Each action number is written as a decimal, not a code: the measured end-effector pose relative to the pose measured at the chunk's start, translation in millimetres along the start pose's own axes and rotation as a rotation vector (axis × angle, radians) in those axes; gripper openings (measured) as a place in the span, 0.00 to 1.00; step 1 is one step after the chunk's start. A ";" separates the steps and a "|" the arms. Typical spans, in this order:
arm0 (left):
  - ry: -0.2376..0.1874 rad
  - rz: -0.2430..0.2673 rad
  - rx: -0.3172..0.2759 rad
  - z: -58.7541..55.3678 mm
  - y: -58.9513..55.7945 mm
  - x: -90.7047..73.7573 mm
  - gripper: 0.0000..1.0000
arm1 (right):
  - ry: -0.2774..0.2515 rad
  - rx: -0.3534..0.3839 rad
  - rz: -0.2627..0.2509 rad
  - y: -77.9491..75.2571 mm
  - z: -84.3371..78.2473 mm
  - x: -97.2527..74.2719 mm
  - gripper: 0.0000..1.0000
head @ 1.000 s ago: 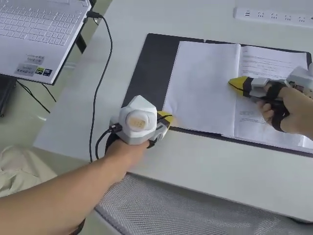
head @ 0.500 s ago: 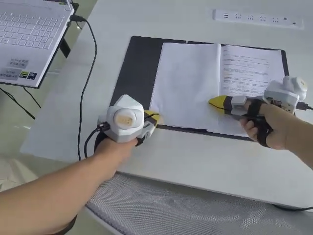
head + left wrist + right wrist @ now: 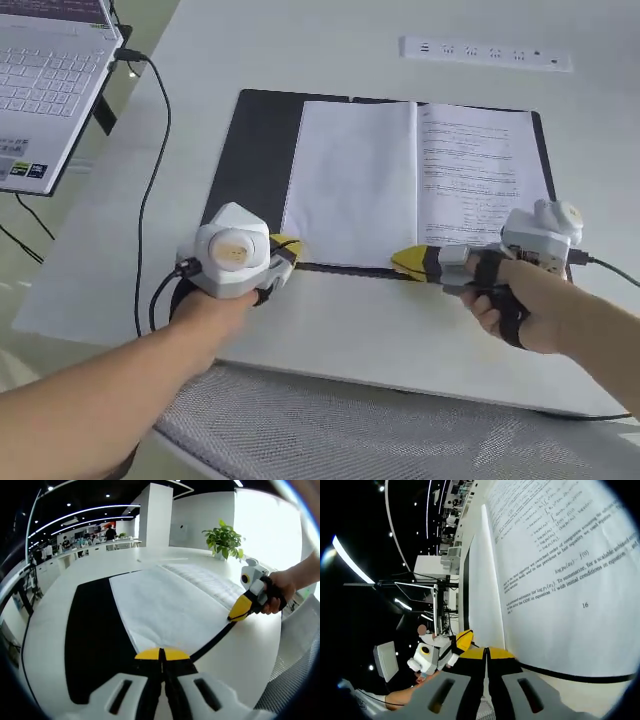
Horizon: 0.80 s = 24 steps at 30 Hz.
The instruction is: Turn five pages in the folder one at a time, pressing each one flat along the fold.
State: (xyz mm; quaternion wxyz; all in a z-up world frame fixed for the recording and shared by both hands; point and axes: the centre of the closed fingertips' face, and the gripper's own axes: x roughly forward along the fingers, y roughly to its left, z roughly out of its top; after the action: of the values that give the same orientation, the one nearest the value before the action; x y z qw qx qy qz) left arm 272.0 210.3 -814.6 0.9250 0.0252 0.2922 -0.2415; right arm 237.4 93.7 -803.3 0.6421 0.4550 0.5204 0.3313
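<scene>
Left gripper (image 3: 284,247), jaws together, tips at the near edge of the open folder (image 3: 250,160). Right gripper (image 3: 408,260), jaws together, at the fold's near end. Blank page (image 3: 350,180) and printed page (image 3: 480,170) lie flat beyond both tips.

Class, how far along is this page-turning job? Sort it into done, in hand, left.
Done: a blank-backed page lies turned on the left of the folder. In hand: the right gripper, shut, points at the near end of the fold; the left gripper, shut, sits by that page's near corner. Left: printed page 16 is unturned; the count cannot be told.
</scene>
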 end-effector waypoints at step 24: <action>-0.013 -0.047 -0.062 22.0 -14.4 -17.2 0.16 | -0.225 -0.171 0.034 49.2 -11.6 -67.9 0.11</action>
State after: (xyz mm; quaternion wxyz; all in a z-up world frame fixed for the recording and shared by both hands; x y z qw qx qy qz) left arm 264.8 200.9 -785.5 0.9212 -0.0119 0.2942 -0.2542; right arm 212.3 53.4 -733.2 0.7273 0.4415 0.4073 0.3320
